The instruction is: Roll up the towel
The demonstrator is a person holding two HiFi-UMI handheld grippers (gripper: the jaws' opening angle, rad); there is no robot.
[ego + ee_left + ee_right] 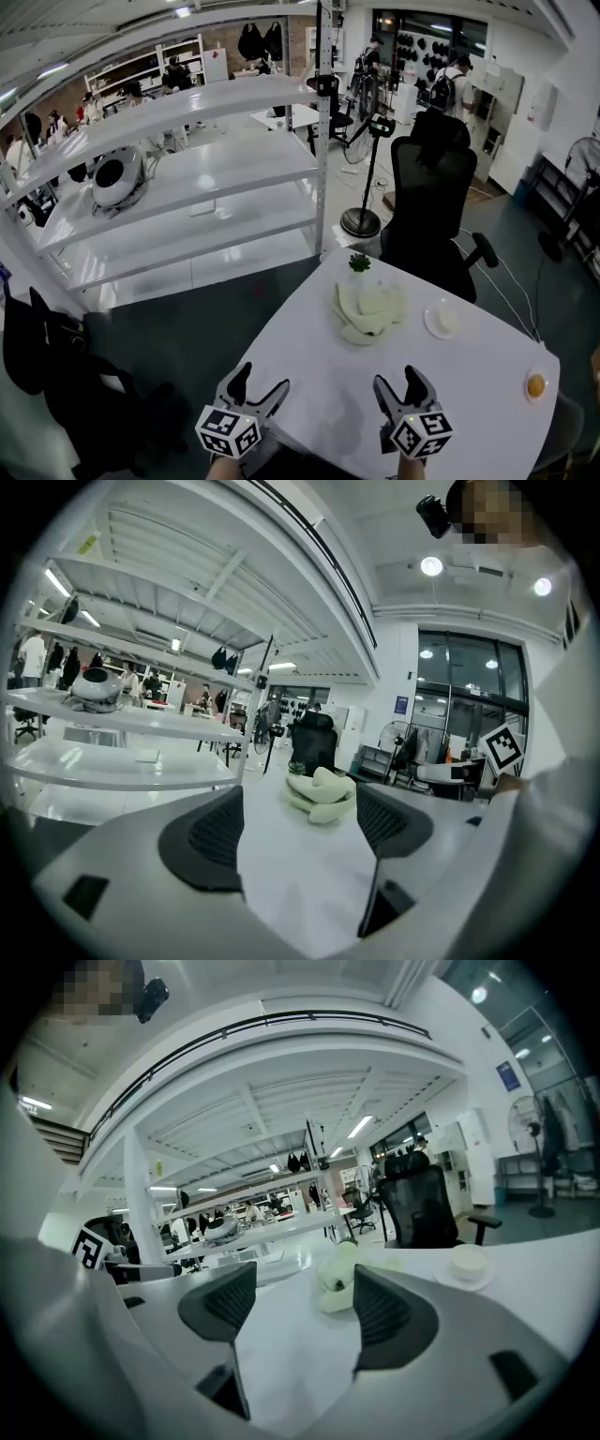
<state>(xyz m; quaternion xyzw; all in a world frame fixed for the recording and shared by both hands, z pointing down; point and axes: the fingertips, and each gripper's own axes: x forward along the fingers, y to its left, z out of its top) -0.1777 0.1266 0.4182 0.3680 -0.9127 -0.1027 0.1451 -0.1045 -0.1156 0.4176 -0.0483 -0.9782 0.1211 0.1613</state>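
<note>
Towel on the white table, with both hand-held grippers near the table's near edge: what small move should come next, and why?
Probably reach both forward toward the towel. It lies in a crumpled heap farther up the table, not yet rolled, while the left hand-held gripper and the right hand-held gripper are open, empty and well short of it.

Pale green towel [368, 310], crumpled heap, on table
</note>
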